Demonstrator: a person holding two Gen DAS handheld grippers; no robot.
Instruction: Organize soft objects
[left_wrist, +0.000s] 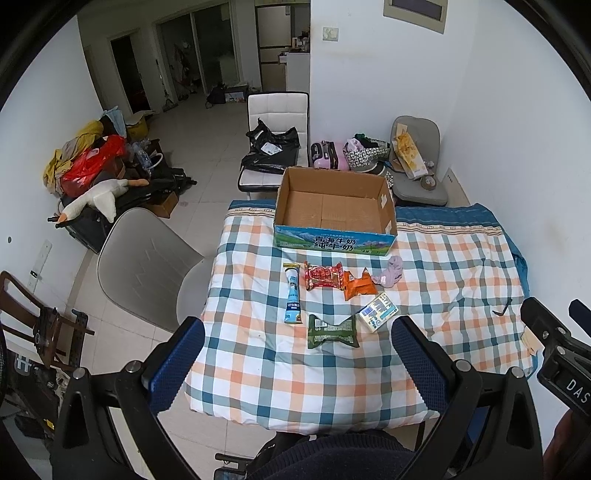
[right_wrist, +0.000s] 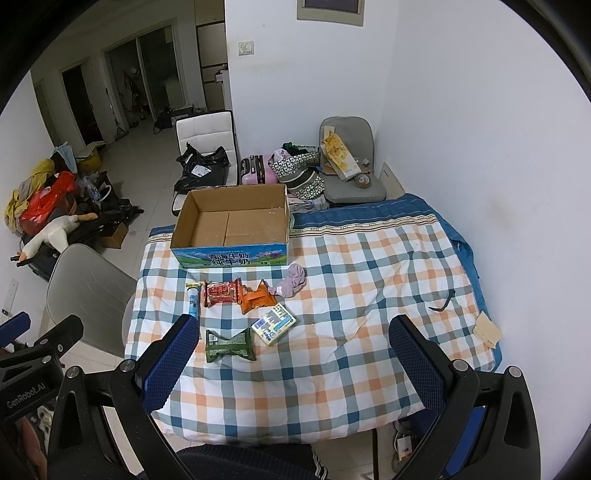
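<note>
Above a checked cloth (left_wrist: 443, 266) covering the surface, both grippers hang with jaws spread wide and nothing between them. Seen from its own camera, the left gripper (left_wrist: 297, 354) frames the near edge of the cloth; the right gripper (right_wrist: 291, 354) does the same from further right, well apart from every item.

At the far side stands an open cardboard box (left_wrist: 334, 210), its floor bare, with blue printed sides. Just in front of it lie the soft goods in a loose cluster: a blue tube (left_wrist: 293, 299) at the left, a red packet (left_wrist: 323, 275) beside it, an orange packet (left_wrist: 360, 284) touching the red one, and a lilac sock (left_wrist: 389, 275) bunched at the right, close to the box's front corner. Nearer the camera sit a green packet (left_wrist: 332, 331) and a pale carton (left_wrist: 379, 311), just beside each other. A small black object (right_wrist: 441, 302) lies alone toward the right edge, too small to identify.

A dark sleeve (left_wrist: 332, 458) fills the bottom of the left view.
</note>
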